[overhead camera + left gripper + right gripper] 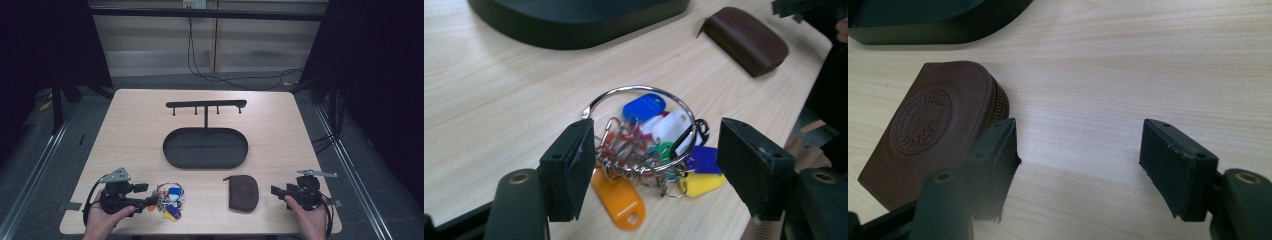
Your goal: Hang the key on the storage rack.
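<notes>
The left tongs (654, 165) stand spread wide, their jaws flanking a bunch of coloured key tags (651, 145) on a large metal ring (639, 92) that lies on the tabletop (140, 130) near its front edge. The right tongs (1078, 160) are spread too with bare wood between the jaws, and a brown zipped pouch (930, 127) lies just beside one jaw. Farther back, mid-tabletop, sits a black oval tray (172, 157) with a hook rack (206, 104) rising on a post.

the brown pouch (923, 145) bears a round embossed seal, its lettering unreadable
</notes>
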Demonstrator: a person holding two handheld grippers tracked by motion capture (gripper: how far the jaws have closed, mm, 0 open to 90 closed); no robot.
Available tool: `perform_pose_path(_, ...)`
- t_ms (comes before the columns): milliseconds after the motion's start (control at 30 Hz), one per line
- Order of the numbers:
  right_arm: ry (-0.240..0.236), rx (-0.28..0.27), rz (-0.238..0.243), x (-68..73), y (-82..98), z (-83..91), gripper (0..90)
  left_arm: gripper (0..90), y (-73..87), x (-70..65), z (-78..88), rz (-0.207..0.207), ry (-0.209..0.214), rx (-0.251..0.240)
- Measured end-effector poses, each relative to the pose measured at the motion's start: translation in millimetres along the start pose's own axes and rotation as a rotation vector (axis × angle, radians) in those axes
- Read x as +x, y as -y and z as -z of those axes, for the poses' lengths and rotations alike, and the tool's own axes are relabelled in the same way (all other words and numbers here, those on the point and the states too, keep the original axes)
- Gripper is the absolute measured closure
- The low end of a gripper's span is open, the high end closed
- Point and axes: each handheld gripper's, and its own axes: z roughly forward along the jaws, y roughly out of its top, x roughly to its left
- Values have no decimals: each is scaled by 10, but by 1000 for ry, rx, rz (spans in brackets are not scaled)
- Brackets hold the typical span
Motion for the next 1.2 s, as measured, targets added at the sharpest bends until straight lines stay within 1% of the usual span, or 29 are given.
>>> perform_pose_path(33, -5, -1, 4, -1, 0, 3, 316, 318, -1, 4, 0, 1, -6, -1)
perform_pose_path(167, 6, -12, -2, 0, 4, 20, 316, 315, -3, 13, -1, 5, -32, 3)
perform_pose_path(233, 6, -25, 4, -3, 8, 24, 326, 318, -2, 10, -3, 15, -62, -8)
perform_pose_path(267, 14, -20, 12, -5, 10, 27, 341, 335, -6, 11, -5, 29, -76, -9)
perform_pose_path(300, 22, -21, 12, 1, 12, 31, 341, 341, -6, 13, -9, 37, -79, -9)
perform_pose_path(333, 18, -35, 10, 7, 15, 38, 342, 341, -6, 20, -11, 37, -81, -7)
perform_pose_path(367, 18, -35, 10, 7, 15, 38, 342, 339, -6, 20, -11, 37, -81, -7)
perform_pose_path(400, 12, -58, 9, 14, 15, 54, 341, 339, -6, 25, -17, 46, -74, -4)
perform_pose_path(433, 7, -72, 10, 15, 16, 62, 340, 339, -8, 25, -19, 44, -70, 0)
perform_pose_path(500, 3, -100, 13, 22, 14, 71, 291, 346, -18, 10, -21, 50, -57, 4)
perform_pose_path(533, -10, -112, 21, 30, 13, 77, 298, 367, -29, 2, -24, 54, -49, 5)
perform_pose_path(567, -6, -113, 19, 37, 14, 82, 297, 414, -47, -13, -26, 67, -33, 7)
perform_pose_path(600, -2, -118, 17, 41, 19, 88, 296, 449, -70, -43, -33, 72, -37, 5)
perform_pose_path(633, -19, -120, 18, 38, 19, 90, 297, 444, -95, -73, -42, 66, -47, 10)
perform_pose_path(667, -33, -118, 18, 35, 17, 92, 297, 443, -117, -101, -55, 62, -46, 22)
perform_pose_path(700, -34, -121, 23, 39, 15, 98, 297, 444, -135, -120, -68, 57, -36, 37)
perform_pose_path(733, -34, -121, 23, 39, 15, 98, 297, 444, -135, -120, -68, 57, -36, 37)
perform_pose_path(767, -30, -141, 42, 59, 12, 121, 298, 444, -152, -144, -95, 53, -36, 57)
perform_pose_path(833, -30, -146, 53, 71, 15, 131, 305, 458, -187, -174, -131, 39, -49, 107)
perform_pose_path(867, -33, -146, 53, 76, 21, 135, 316, 486, -205, -185, -137, 28, -66, 127)
perform_pose_path(900, -33, -144, 56, 73, 24, 133, 316, 484, -229, -194, -136, 16, -75, 146)
perform_pose_path(933, -34, -143, 56, 69, 25, 126, 316, 489, -249, -205, -140, 1, -88, 155)
perform_pose_path(1000, -41, -137, 56, 63, 21, 113, 316, 520, -302, -234, -134, -47, -77, 184)
perform_pose_path(1033, -41, -137, 58, 59, 19, 106, 315, 535, -332, -256, -132, -71, -81, 204)
perform_pose_path(1100, -47, -131, 59, 56, 18, 92, 306, 539, -379, -305, -136, -117, -65, 230)
perform_pose_path(1133, -46, -129, 60, 56, 17, 87, 304, 539, -402, -325, -141, -136, -69, 251)
perform_pose_path(1200, -51, -123, 58, 56, 18, 79, 303, 541, -449, -361, -169, -154, -53, 274)
